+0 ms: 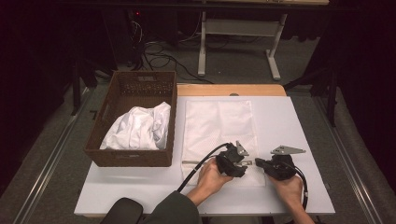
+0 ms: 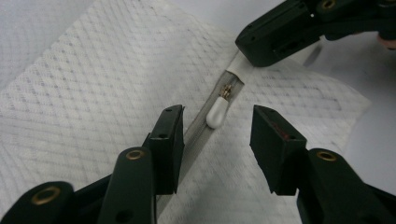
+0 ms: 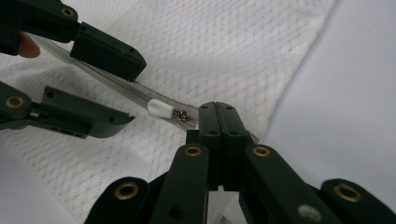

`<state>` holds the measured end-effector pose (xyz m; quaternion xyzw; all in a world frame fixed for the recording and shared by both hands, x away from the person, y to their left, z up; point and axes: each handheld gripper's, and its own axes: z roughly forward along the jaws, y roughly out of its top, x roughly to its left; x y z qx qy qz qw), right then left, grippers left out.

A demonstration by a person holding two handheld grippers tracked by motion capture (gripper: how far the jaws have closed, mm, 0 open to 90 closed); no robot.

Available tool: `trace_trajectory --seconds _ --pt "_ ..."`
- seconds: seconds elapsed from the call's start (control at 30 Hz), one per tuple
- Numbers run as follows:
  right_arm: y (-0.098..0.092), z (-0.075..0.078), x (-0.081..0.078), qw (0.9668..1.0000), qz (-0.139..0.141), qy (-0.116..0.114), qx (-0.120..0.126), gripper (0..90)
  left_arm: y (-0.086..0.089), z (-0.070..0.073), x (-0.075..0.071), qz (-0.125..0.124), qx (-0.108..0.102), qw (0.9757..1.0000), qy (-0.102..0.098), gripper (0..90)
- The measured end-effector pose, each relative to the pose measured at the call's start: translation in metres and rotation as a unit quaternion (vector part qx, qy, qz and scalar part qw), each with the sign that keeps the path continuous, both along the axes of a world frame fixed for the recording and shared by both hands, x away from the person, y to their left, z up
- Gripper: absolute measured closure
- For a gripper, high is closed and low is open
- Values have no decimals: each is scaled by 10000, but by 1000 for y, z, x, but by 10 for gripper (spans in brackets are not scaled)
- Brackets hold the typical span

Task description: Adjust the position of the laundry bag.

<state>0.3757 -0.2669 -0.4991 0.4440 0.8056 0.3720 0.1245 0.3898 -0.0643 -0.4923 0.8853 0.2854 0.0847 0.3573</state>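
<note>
Jaws of the left gripper [image 2: 217, 123] stand half open astride the white zipper pull [image 2: 216, 113] of the mesh laundry bag [image 1: 219, 135] on the table [image 1: 299, 121], not yet pinching. The right gripper [image 3: 216, 116] is clamped tight on the zipper tape's end. Best to centre the pull, close firmly, then draw along the zipper while the right anchors. A wicker basket [image 1: 116, 158] beside the bag holds what seems a crumpled white garment [image 1: 137, 128].

A: From above, light falls bright on the white table [image 1: 299, 121]; everything around it sinks into darkness, heaviest from nine through three o'clock.

B: Both gripper views look soft, with nearest jaws blurred at six o'clock.
</note>
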Motion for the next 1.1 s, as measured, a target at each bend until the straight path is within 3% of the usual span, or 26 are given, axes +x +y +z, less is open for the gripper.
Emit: trace_trajectory --seconds 0.33,0.57,1.1 --pt "0 -3 2 9999 -99 -25 99 900 -9 -8 8 45 -103 9997 221 645" --pt "0 -7 4 10000 -65 33 66 900 -11 -10 10 5 -175 9997 166 727" --pt "0 -11 6 9998 -67 153 81 900 -12 -12 11 -15 -229 9995 222 796"
